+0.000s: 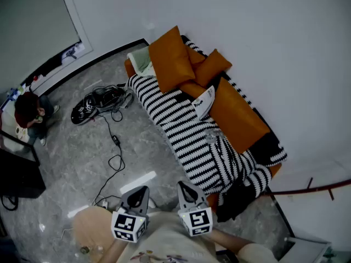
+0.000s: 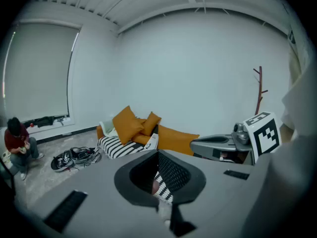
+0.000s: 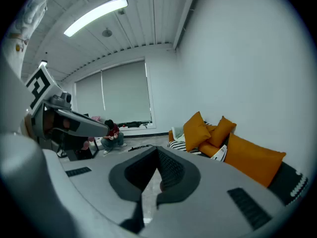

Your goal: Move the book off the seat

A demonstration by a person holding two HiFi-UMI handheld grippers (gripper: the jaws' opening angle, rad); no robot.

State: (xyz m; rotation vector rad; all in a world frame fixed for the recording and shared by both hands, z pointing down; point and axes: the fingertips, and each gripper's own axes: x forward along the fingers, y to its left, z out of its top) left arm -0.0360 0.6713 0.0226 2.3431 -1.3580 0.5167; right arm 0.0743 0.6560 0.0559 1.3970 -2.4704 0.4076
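Holding left gripper (image 1: 140, 192) and right gripper (image 1: 184, 186) side by side, nearest the body, both aiming slightly downward toward the sofa (image 1: 241, 119). Finding the jaws of each pressed together at the tips, clamping nothing. Noting a black-and-white square marker on each gripper's cube.

Moving outward: recording a grey marbled floor (image 1: 148, 147), with a black cable (image 1: 112, 158) trailing across it toward a heap of black gear (image 1: 96, 104) lying left of the sofa.

Finding a black-and-white striped blanket (image 1: 181, 130) covering the sofa seat and hanging over its front. Locating the book (image 1: 204, 101), white-covered, resting on the seat at the blanket's far edge, tilted and leaning against the orange backrest (image 1: 236, 114), just beside two loose orange cushions (image 1: 173, 59), well apart from both grippers. Seeing dark print on the cover, too small to read.

Farthest: noting a person (image 1: 27, 116) sitting on the floor near the window wall, and a thin coat stand (image 2: 259, 90) against the white wall beyond the sofa.
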